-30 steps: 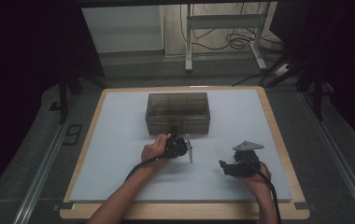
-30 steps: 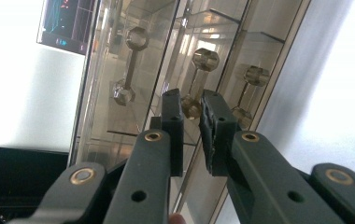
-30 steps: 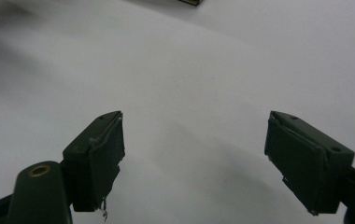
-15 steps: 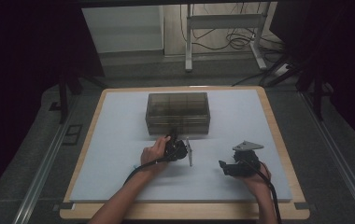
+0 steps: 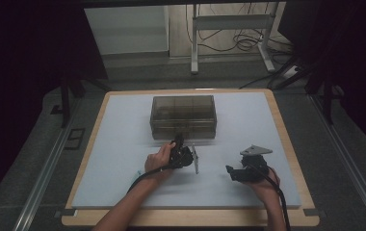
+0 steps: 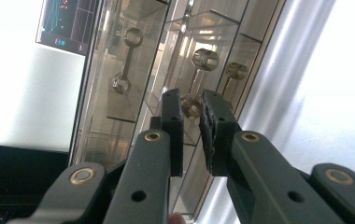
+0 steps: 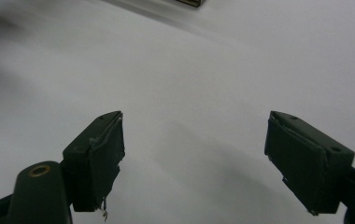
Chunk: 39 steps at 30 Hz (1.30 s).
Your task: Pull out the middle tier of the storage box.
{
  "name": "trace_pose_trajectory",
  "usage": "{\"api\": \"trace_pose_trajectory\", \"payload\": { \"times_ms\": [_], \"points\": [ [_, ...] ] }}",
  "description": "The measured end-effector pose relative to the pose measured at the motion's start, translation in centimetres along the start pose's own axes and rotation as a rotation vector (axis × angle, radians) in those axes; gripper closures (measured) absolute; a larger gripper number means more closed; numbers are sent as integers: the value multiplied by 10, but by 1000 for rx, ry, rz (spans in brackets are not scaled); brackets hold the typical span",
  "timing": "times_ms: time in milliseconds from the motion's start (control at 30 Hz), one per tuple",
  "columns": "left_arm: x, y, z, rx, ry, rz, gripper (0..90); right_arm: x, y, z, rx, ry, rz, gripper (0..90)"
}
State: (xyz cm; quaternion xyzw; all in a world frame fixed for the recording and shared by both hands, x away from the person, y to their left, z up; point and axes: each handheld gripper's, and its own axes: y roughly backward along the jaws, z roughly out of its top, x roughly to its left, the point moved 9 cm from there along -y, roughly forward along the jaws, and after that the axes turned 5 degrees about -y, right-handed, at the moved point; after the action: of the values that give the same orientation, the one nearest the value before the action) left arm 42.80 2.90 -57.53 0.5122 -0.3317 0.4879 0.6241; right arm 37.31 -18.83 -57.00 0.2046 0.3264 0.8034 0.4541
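Note:
A smoky translucent drawer box (image 5: 183,115) stands on the white mat (image 5: 123,144), a little beyond its middle. My left gripper (image 5: 177,142) is rolled on its side and reaches the box's front face. In the left gripper view its jaws (image 6: 190,98) are shut on the lower knob of a clear bar-shaped drawer handle (image 6: 205,59). Two more such handles (image 6: 130,37) show on neighbouring drawers. My right gripper (image 5: 230,172) rests low over the mat to the right, apart from the box. Its jaws (image 7: 194,154) stand open with only mat between them.
The mat lies on a wooden board (image 5: 287,139) whose rim frames it. Bare mat stretches left of the box and along the near edge. Cables trail from both grippers toward the person. A metal stand (image 5: 229,29) and dark floor lie beyond the far edge.
My left hand and gripper have crept slightly toward the near edge while staying at the box front. The right gripper has not moved.

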Motion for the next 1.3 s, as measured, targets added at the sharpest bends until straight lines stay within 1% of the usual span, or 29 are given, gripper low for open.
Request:
{"api": "trace_pose_trajectory", "payload": {
  "times_ms": [333,400,467,500,533,633,700,733,767,800,833,867,900,933,967,1000,1033,1067,1100,1133,1233,1300],
  "points": [
    [-1,2,0,1,10,-5,802,-1,1,0,-2,-2,-2,195],
    [-1,3,0,-2,11,-18,788,-1,1,0,-3,-3,-2,195],
    [-1,5,2,-14,14,-24,739,-1,0,0,-2,-3,-3,195],
    [0,7,3,-19,18,-35,731,-1,0,0,-1,-2,-2,194],
    [0,7,3,-19,18,-35,725,-1,0,0,-1,-2,-2,194],
    [1,10,4,-42,60,-70,700,-1,0,0,1,4,-1,195],
    [1,13,4,-52,81,-95,671,-1,0,0,1,4,-1,195],
    [2,14,4,-57,87,-111,655,-1,0,0,2,3,-2,195],
    [2,17,4,-68,110,-145,622,-1,0,0,3,2,-3,195],
    [2,17,4,-68,110,-145,612,-1,0,0,3,2,-3,195],
    [4,19,3,-71,112,-156,612,-1,0,0,1,0,-2,195],
    [5,21,2,-79,135,-189,585,0,-1,0,0,0,-1,195],
    [5,21,2,-79,135,-189,568,0,-1,0,0,0,-1,195],
    [5,23,1,-81,145,-213,552,0,-1,0,1,0,-1,195],
    [5,25,0,-88,170,-241,545,0,-1,0,2,0,-2,195],
    [5,25,0,-88,170,-241,535,0,-1,0,2,0,-2,195],
    [5,28,-1,-99,197,-277,521,0,-1,0,3,-1,-3,195],
    [5,28,-1,-99,197,-277,511,0,-1,0,3,-1,-3,195],
    [5,30,-1,-111,210,-292,511,0,-1,0,3,-1,-2,195],
    [6,31,0,-121,223,-298,501,0,-1,0,3,-1,-2,195],
    [8,35,-1,-131,242,-324,496,0,-1,0,2,0,-3,195],
    [9,38,1,-154,258,-338,493,0,-1,0,1,0,-3,195]
  ]
}}
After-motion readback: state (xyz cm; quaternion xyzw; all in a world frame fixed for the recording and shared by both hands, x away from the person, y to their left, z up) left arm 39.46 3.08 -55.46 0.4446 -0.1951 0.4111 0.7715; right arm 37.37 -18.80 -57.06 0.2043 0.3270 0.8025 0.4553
